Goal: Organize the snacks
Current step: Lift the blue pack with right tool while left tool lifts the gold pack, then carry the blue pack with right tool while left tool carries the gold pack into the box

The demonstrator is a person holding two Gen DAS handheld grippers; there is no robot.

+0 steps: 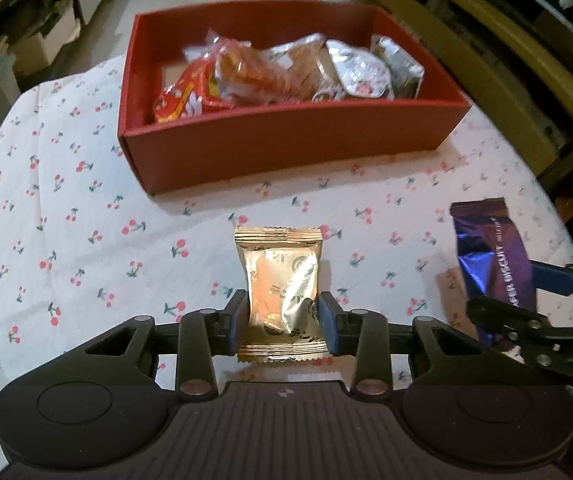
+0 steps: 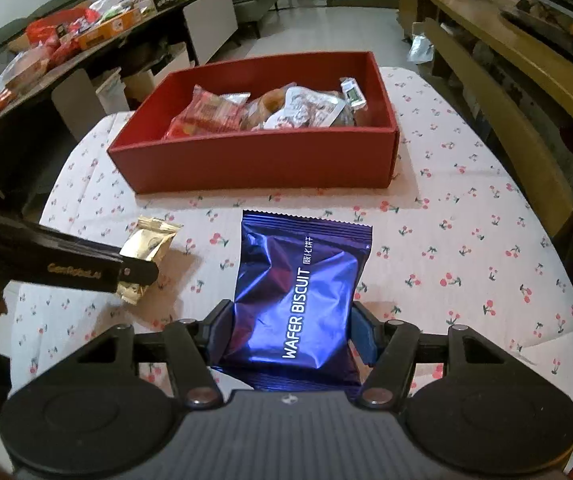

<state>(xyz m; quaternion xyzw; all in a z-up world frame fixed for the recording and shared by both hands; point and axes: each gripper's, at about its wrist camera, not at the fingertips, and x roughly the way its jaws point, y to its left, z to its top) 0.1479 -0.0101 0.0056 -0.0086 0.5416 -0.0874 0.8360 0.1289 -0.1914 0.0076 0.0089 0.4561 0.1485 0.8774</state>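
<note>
Left wrist: left claw [image 1: 283, 312] pinching gold packet [image 1: 280, 288] above desk [image 1: 66, 200]; red box [image 1: 286, 144] lying straight ahead; right wrist: right claw [image 2: 292, 332] gripping wafer biscuit pack [image 2: 298, 300], long axis pointing boxward, box [image 2: 254, 164] sitting equally near both

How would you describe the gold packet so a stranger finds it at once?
Find the red box on the cherry-print tablecloth. In front of it, the left gripper holds a small gold packet. Its neighbour, the wafer biscuit packet, is purple and larger.
</note>
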